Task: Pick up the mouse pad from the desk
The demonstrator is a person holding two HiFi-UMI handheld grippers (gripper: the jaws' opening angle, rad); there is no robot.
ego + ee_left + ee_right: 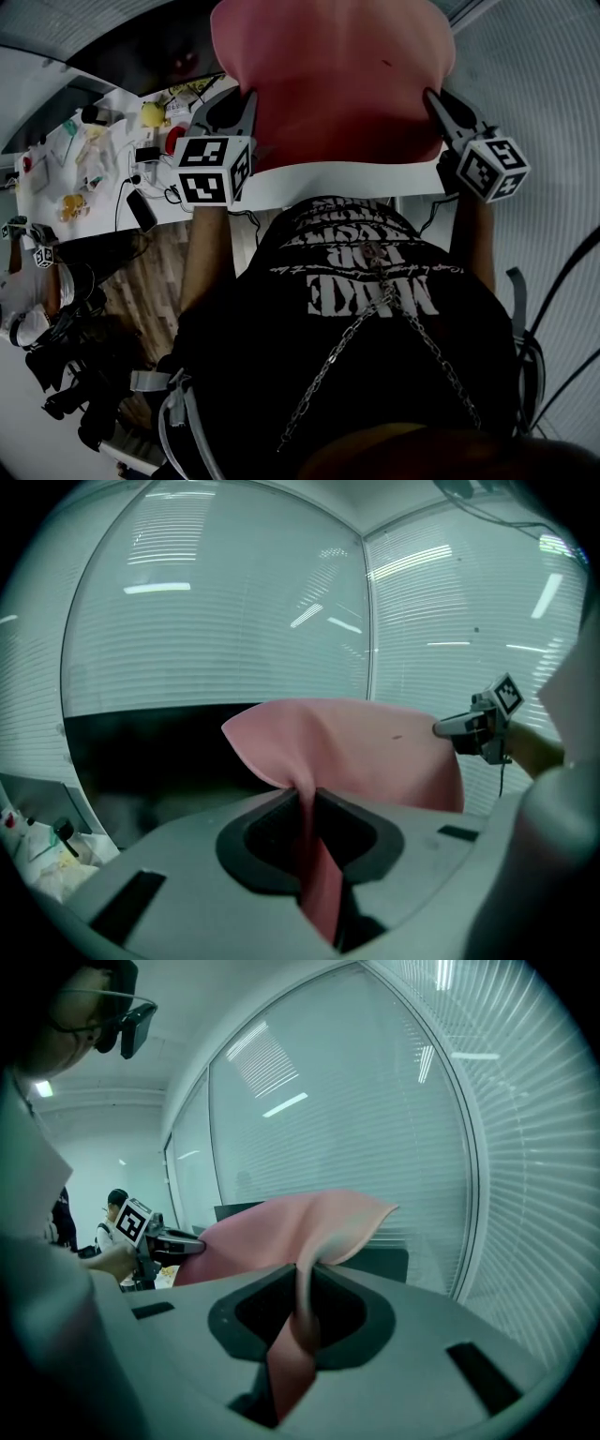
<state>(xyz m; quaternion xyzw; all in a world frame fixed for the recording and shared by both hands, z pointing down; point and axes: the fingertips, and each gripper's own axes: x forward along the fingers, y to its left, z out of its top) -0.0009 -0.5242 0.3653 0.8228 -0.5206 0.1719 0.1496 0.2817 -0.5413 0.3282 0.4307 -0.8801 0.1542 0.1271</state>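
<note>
Mouse pad is off the bench, held up in the air and stretched flat between the two claws. It faces the person and hangs above the bench's near edge.

Edges: left edge of the pad is in the left claw, right edge in the right claw. Top edge is free, and the corners curl out past each pinch point. I can't tell how far the pad's bottom edge clears the bench.

Room: small clutter sits on the left end of the bench, well apart from the pad. Past the pad there's a glass wall with blinds and nothing between them.

Left claw: jaws nearly together, clamped on a fold of the pink pad, which runs down through the gap. The right claw shows at the pad's far side.

Right claw: same state, with a narrow gap and the pads pressing a fold of the pad. The left claw is visible across the sheet, at its other edge.
</note>
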